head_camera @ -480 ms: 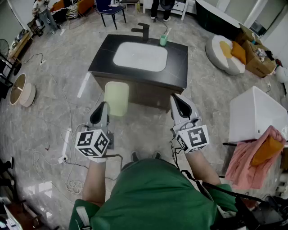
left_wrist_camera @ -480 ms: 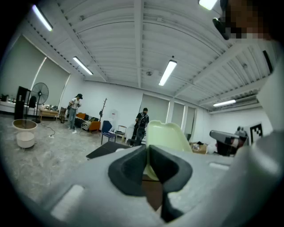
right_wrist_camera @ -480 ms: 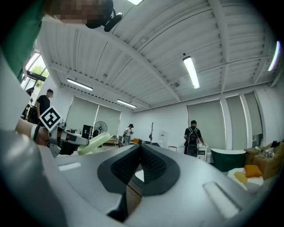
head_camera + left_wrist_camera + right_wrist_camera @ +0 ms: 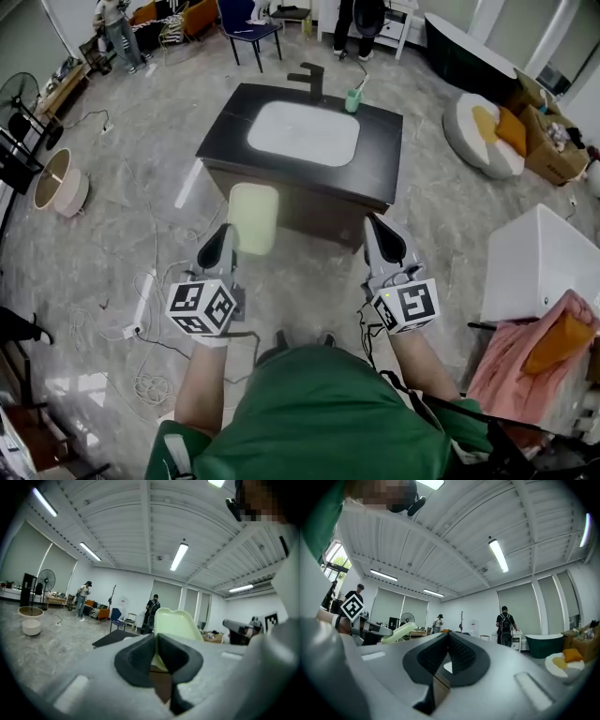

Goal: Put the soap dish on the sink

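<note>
Left claw [image 4: 228,236]: clamped on the pale green soap dish [image 4: 253,217], centre frame.
Right claw [image 4: 380,230]: clenched, apparently empty.
Sink [image 4: 303,132]: upper centre, well apart from dish.

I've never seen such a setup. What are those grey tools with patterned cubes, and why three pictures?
No robot: a person in a green top holds a hand tool with two jaws, a gripper, in each hand. One picture comes from a camera on the person's head, looking down; the others from cameras riding on each gripper. The left gripper is shut on a pale green plastic soap dish. The right gripper is shut and empty. Ahead stands a black-topped sink with a black tap and a green cup.
</note>
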